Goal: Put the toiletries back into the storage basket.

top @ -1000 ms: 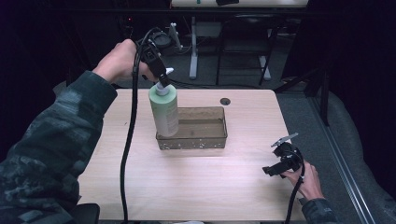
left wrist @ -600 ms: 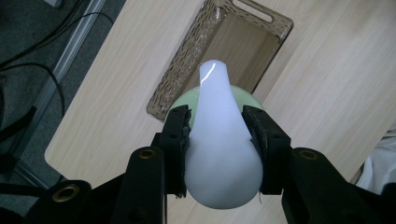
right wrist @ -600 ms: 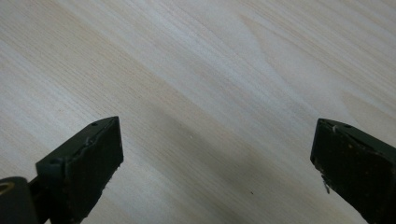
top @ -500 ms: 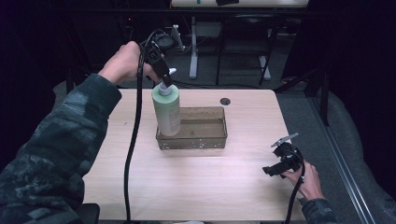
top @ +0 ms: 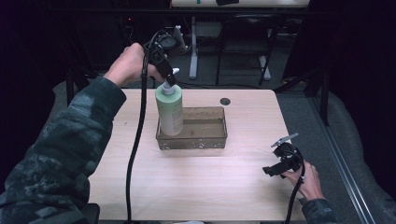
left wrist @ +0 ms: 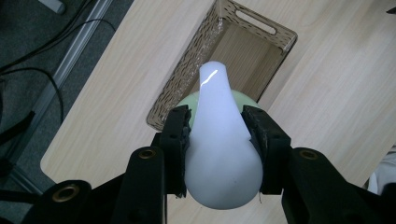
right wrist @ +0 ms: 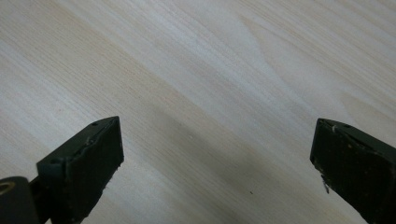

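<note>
A pale green pump bottle [top: 169,109] stands upright at the left end of a clear brown plastic bin [top: 205,140] on the wooden table. My left gripper [top: 167,77] comes down from above and is shut on the bottle's white pump head [left wrist: 219,140], one pad on each side. In the left gripper view the green bottle shoulder [left wrist: 247,100] peeks out under the pump, over the bin [left wrist: 196,74]. My right gripper [top: 275,165] rests low at the table's front right, jaws wide apart over bare wood [right wrist: 210,93], with nothing between them.
A small dark round hole [top: 225,101] sits in the table behind the bin. The left gripper's black cable [top: 135,154] hangs across the table's left part to the front edge. Chair and desk legs stand on the floor beyond the far edge.
The left gripper and the bottle have shifted slightly right and down, bringing the bottle into the bin's left end. The right gripper has kept still.
</note>
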{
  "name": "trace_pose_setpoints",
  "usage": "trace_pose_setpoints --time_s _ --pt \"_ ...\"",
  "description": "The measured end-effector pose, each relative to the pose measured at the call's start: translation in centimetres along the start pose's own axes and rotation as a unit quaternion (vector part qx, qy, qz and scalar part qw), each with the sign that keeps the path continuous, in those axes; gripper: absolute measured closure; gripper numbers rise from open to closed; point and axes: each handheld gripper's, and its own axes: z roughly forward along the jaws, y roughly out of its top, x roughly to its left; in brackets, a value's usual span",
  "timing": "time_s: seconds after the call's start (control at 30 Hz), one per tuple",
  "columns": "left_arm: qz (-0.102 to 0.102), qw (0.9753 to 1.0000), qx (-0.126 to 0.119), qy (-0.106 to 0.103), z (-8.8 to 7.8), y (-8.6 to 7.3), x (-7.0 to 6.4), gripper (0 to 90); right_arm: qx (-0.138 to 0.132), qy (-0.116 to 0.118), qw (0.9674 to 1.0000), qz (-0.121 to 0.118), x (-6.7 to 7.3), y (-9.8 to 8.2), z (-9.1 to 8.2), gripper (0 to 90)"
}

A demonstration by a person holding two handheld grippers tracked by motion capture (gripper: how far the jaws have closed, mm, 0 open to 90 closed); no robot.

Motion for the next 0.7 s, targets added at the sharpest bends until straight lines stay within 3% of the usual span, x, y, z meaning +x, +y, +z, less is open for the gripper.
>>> trace_pose_setpoints --time_s 0.7 --pt "-0.014 0.9999 0.001 0.002 2.1 -0.4 0.9 62.6 0.001 0.000 1.0000 -0.003 -0.1 -0.1 0.0 2.6"
